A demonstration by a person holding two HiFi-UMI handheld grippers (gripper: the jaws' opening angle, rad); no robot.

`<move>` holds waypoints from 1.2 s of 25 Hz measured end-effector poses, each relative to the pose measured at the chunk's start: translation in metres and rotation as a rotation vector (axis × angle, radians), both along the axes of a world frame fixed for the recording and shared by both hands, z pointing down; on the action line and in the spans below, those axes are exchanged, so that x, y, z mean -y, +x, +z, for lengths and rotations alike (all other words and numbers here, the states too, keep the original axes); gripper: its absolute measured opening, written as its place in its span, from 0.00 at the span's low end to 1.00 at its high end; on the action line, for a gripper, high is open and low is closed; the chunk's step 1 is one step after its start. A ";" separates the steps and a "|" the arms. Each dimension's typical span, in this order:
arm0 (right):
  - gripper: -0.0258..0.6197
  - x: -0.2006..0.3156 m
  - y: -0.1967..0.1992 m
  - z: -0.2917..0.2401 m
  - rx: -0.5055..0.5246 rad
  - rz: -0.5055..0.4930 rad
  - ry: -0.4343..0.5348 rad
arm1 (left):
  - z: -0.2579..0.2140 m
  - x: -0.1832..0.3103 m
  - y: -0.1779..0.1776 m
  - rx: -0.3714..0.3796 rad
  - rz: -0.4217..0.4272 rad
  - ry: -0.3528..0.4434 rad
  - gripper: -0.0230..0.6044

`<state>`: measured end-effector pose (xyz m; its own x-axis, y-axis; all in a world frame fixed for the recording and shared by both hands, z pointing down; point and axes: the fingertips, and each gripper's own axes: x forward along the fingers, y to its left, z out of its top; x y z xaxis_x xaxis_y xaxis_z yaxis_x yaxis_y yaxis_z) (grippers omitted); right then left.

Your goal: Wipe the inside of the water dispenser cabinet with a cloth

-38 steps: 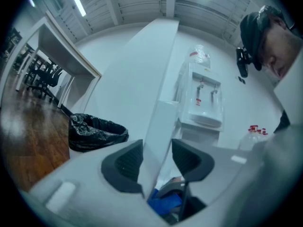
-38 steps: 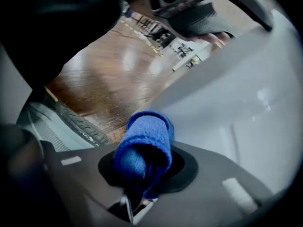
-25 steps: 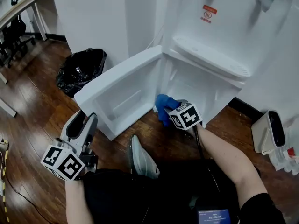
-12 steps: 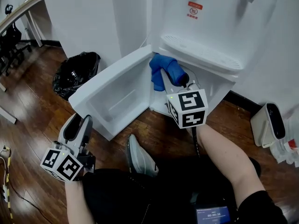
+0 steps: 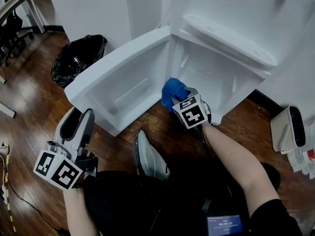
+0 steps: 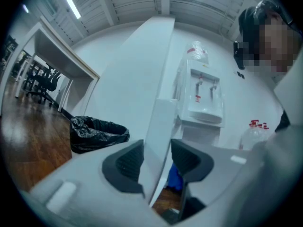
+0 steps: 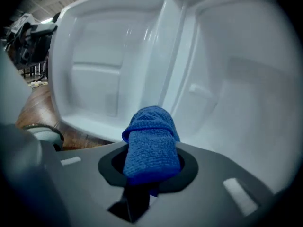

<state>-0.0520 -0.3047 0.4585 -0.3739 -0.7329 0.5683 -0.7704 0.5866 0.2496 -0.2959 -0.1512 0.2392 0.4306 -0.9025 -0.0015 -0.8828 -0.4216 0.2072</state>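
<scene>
The white water dispenser's cabinet [image 5: 211, 82] stands open, its door [image 5: 123, 82] swung out to the left. My right gripper [image 5: 179, 96] is shut on a folded blue cloth [image 5: 172, 90] and holds it low at the front left of the cabinet opening, by the hinge side. In the right gripper view the cloth [image 7: 151, 141] bulges out between the pads of that gripper [image 7: 151, 164], facing the white inner walls [image 7: 236, 103]. My left gripper [image 5: 81, 117] sits at the door's outer edge. In its own view the door edge [image 6: 158, 79] fills the gap of the left gripper [image 6: 157, 157].
A black rubbish bag [image 5: 78, 58] lies on the wood floor left of the door. A person's grey shoe [image 5: 147, 159] rests just before the cabinet. A small white appliance [image 5: 288, 132] stands at the right wall. Desk and chairs [image 5: 15, 18] are far left.
The right gripper lifted the cloth to the top of the cabinet opening, then brought it back down to the bottom front. The left gripper kept its place at the door.
</scene>
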 end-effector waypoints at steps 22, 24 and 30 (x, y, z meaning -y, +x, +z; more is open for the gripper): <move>0.19 -0.190 -0.196 -0.012 -0.568 -0.935 0.175 | -0.051 -0.022 -0.022 -0.092 -0.077 0.262 0.26; 0.19 -0.187 -0.203 -0.024 -0.571 -0.922 0.219 | -0.056 -0.025 -0.027 -0.104 -0.104 0.286 0.26; 0.19 -0.200 -0.226 -0.184 -0.089 -0.779 0.339 | -0.090 -0.063 -0.091 -0.264 -0.371 0.483 0.21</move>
<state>-0.2782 -0.1045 0.2746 -0.8060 -0.4211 0.4160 -0.1473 0.8233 0.5481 -0.3870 -0.0885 0.1496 0.0213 -0.8621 -0.5062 -0.9329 -0.1992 0.3000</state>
